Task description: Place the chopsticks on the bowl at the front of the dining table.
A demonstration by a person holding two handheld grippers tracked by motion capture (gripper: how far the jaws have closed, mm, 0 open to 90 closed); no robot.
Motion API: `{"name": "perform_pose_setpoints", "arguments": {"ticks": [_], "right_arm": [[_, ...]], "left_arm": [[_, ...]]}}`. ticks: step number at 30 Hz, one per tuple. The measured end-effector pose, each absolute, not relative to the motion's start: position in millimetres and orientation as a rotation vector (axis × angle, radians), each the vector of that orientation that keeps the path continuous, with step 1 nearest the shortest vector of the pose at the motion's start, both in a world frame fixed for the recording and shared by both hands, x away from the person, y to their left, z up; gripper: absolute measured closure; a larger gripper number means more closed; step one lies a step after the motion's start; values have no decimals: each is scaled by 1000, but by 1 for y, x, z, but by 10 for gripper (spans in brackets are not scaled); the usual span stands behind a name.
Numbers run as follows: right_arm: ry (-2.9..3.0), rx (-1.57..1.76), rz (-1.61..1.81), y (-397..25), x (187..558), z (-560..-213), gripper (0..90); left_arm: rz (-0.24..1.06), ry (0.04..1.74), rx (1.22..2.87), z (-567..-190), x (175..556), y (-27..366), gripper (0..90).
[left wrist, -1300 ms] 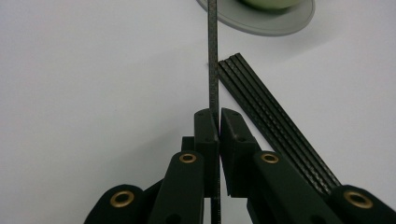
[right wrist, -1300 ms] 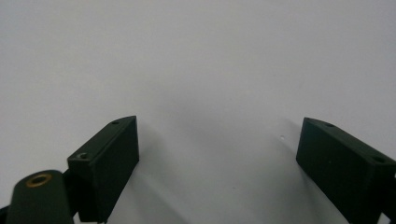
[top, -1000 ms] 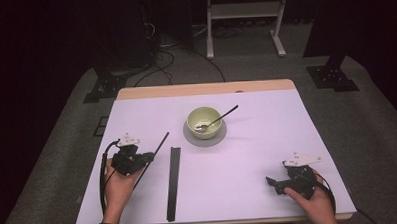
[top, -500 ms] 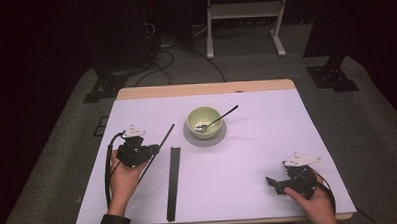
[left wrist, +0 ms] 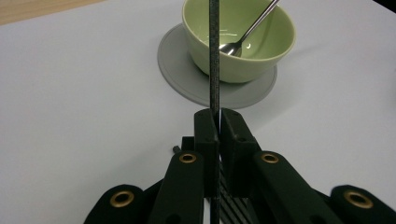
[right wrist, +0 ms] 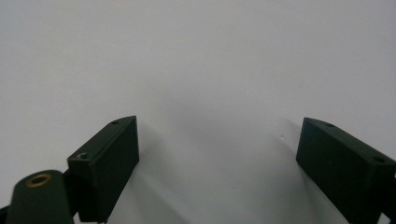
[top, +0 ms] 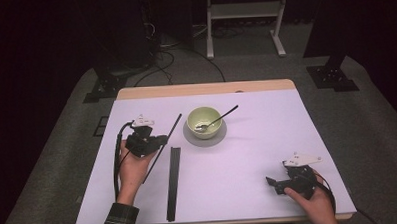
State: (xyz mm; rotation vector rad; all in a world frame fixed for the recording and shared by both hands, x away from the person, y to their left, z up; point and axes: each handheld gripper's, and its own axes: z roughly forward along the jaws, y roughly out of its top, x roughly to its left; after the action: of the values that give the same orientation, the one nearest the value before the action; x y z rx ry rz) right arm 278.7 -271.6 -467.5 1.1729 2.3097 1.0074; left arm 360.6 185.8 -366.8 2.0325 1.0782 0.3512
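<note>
My left gripper (top: 160, 140) is shut on a thin black rod (top: 173, 125), which slants from near the bowl back toward the person's wrist. In the left gripper view the rod (left wrist: 214, 56) rises straight from the closed jaws of that gripper (left wrist: 218, 126) and crosses in front of the green bowl (left wrist: 261, 51). The bowl (top: 203, 121) stands on a grey round mat (top: 205, 139) with a metal spoon (top: 221, 116) leaning in it. My right gripper (top: 273, 181) rests at the front right, open, with only bare table between its jaws (right wrist: 219, 163).
A flat black strip (top: 173, 183) lies lengthwise on the white table (top: 253, 155), just right of the left hand; its woven end (left wrist: 233, 207) lies under the left jaws. A wooden edge (top: 205, 88) borders the far side. Dark stands and cables sit beyond.
The left gripper has carried the rod away from the person and rightward, closer to the bowl. The right gripper has stayed put.
</note>
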Motion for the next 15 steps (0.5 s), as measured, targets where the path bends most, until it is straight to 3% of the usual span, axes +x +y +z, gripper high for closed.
{"name": "perform_pose_setpoints", "arguments": {"ticks": [15], "right_arm": [[2310, 1174, 1008, -272, 279, -467, 115]], "left_arm": [[330, 1058, 2028, -357, 378, 166, 861]]}}
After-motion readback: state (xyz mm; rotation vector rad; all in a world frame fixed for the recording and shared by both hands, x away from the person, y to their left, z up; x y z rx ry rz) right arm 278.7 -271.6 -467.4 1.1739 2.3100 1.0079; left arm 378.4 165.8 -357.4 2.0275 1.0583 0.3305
